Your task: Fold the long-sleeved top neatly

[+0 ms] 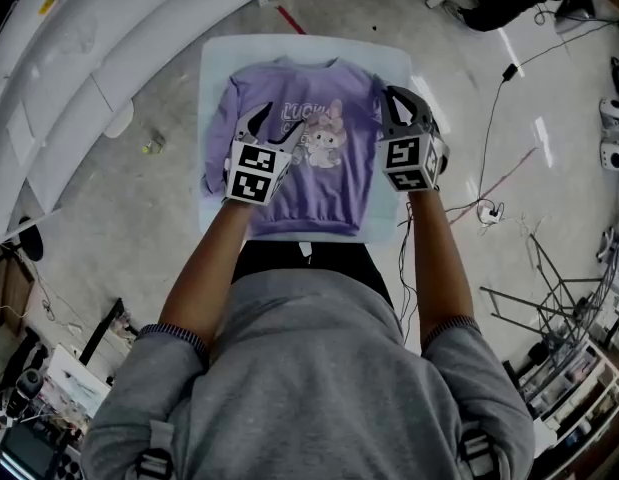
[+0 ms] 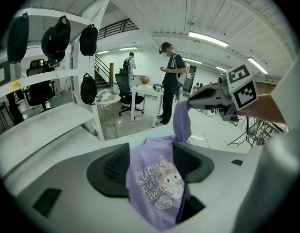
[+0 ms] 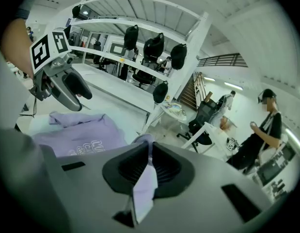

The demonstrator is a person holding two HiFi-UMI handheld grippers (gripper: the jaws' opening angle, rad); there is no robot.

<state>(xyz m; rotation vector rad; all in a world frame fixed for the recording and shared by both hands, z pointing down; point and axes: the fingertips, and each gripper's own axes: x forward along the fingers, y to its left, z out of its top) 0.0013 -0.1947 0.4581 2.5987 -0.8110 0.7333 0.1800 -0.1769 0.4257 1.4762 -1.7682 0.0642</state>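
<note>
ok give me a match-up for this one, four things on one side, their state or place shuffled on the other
Things
1. top
2. right gripper
3. left gripper
4. table

States or places
a. jaws apart, over the print
b. pale, under the top
c. purple, lying front up
d. shut on a sleeve

Pairs: 1-c, 2-d, 3-a, 4-b
</note>
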